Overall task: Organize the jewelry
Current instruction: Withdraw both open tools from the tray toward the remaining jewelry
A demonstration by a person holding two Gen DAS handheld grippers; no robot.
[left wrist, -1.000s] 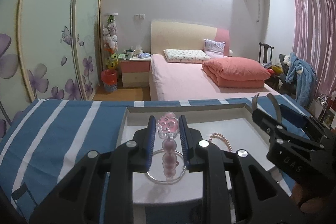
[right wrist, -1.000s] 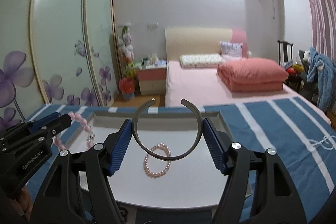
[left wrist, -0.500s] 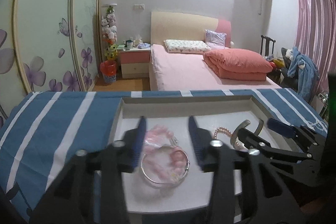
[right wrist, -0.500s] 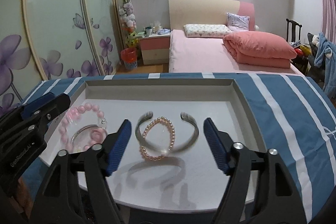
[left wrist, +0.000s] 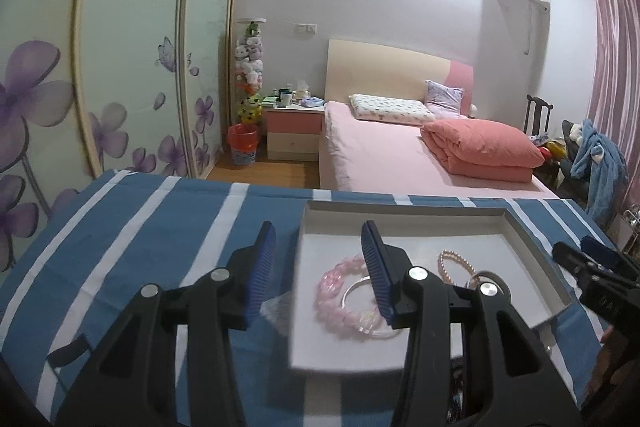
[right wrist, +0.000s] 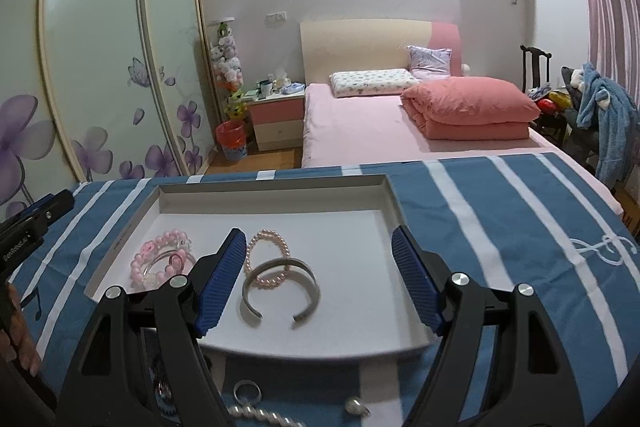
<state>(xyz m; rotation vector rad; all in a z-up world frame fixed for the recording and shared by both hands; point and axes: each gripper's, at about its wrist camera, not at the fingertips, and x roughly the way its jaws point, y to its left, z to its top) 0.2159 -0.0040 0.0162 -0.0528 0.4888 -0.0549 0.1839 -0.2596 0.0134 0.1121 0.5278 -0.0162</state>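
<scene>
A white tray (right wrist: pixel 372 323) lies on the blue striped cloth (right wrist: pixel 500 227). In it lie a pink bead bracelet (right wrist: pixel 160 259) with a clear bangle, a pearl bracelet (right wrist: pixel 267 259) and a silver cuff (right wrist: pixel 280 291) over its near edge. My right gripper (right wrist: pixel 320 283) is open and empty above the tray's near part. My left gripper (left wrist: pixel 320 275) is open and empty over the tray's left edge (left wrist: pixel 298 283), with the pink bracelet (left wrist: pixel 340 291) just right of it. The pearl bracelet (left wrist: pixel 456 267) shows in the left wrist view too.
Loose jewelry lies on the cloth in front of the tray: a ring (right wrist: pixel 247 391), a pearl strand (right wrist: pixel 260 415) and a small silver piece (right wrist: pixel 356 405). A clear plastic bag (left wrist: pixel 276 311) lies left of the tray. A bed (right wrist: pixel 380 123) stands beyond.
Both grippers opened and let go: the pink bracelet and the silver cuff now lie in the tray. Both grippers have drawn back, the left one shifting leftward.
</scene>
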